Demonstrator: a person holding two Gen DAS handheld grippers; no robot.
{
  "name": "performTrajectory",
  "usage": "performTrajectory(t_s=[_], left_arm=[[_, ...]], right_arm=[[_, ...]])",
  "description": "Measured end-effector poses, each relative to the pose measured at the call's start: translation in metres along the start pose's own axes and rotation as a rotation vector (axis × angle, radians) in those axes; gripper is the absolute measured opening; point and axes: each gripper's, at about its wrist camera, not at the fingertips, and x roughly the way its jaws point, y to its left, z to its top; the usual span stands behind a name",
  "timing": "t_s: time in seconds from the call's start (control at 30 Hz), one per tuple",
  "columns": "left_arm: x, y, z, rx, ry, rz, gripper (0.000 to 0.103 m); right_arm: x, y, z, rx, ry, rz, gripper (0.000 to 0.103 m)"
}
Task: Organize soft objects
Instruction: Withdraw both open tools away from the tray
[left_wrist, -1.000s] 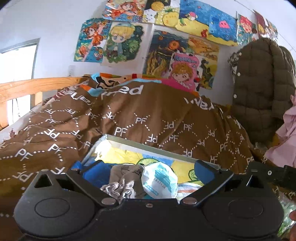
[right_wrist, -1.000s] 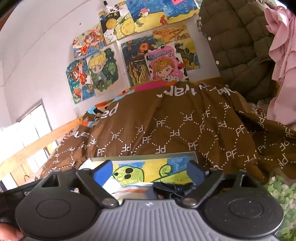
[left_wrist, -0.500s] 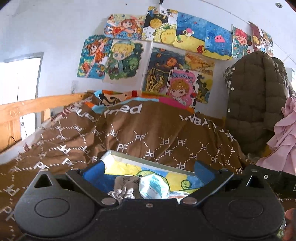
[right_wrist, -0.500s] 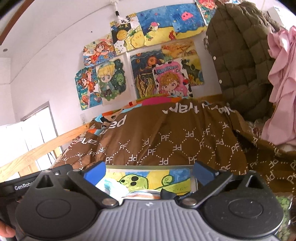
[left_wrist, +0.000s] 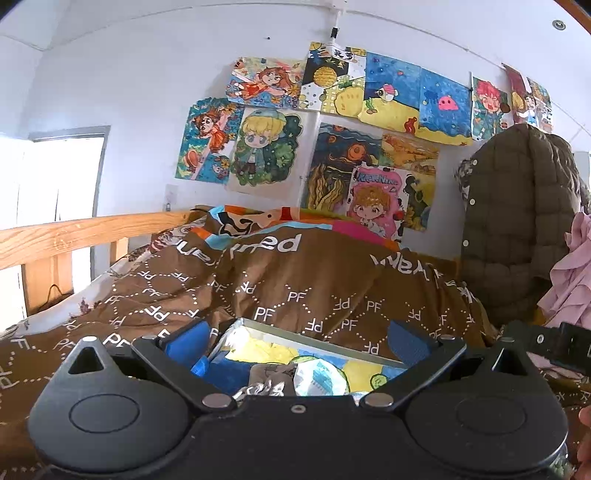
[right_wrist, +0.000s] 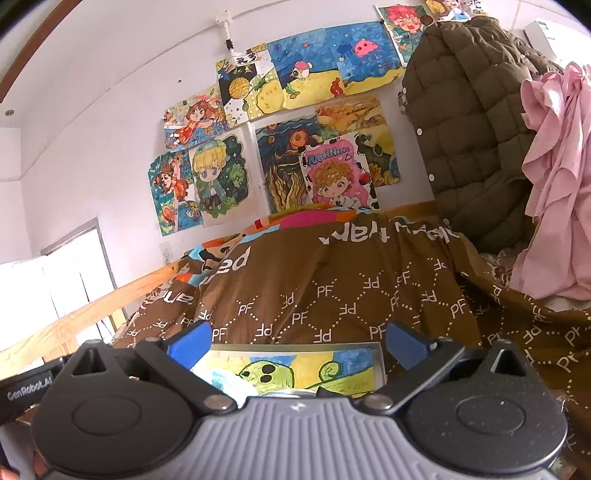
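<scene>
A shallow box (left_wrist: 314, 334) with a yellow and blue cartoon lining lies on the brown quilt (left_wrist: 295, 288). In it I see a grey patterned cloth (left_wrist: 266, 380), a white and blue soft packet (left_wrist: 319, 378) and a blue item (left_wrist: 221, 371), mostly hidden by the gripper body. My left gripper (left_wrist: 301, 341) is open and empty above the box's near side. In the right wrist view the box (right_wrist: 295, 349) shows its green cartoon figure and the white packet (right_wrist: 225, 382). My right gripper (right_wrist: 295, 339) is open and empty, above the box.
The quilt (right_wrist: 351, 288) is heaped on a bed with a wooden rail (left_wrist: 81, 236). An olive padded coat (left_wrist: 517, 221) and pink cloth (right_wrist: 554, 192) hang at the right. Drawings (left_wrist: 332, 140) cover the wall. The right gripper's body (left_wrist: 546, 341) shows at the left view's right edge.
Both grippers have tilted upward and pulled back, so the box and its contents have sunk lower in both views. Both stay open and empty.
</scene>
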Motion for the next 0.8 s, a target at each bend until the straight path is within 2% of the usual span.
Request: performTrajectory(t_s=[0.8], left_arm=[[-0.030, 0.003, -0.008, -0.007, 0.006, 0.042, 0.102]], right_arm=[[-0.027, 0.002, -0.010, 0.003, 0.002, -0.036, 0.103]])
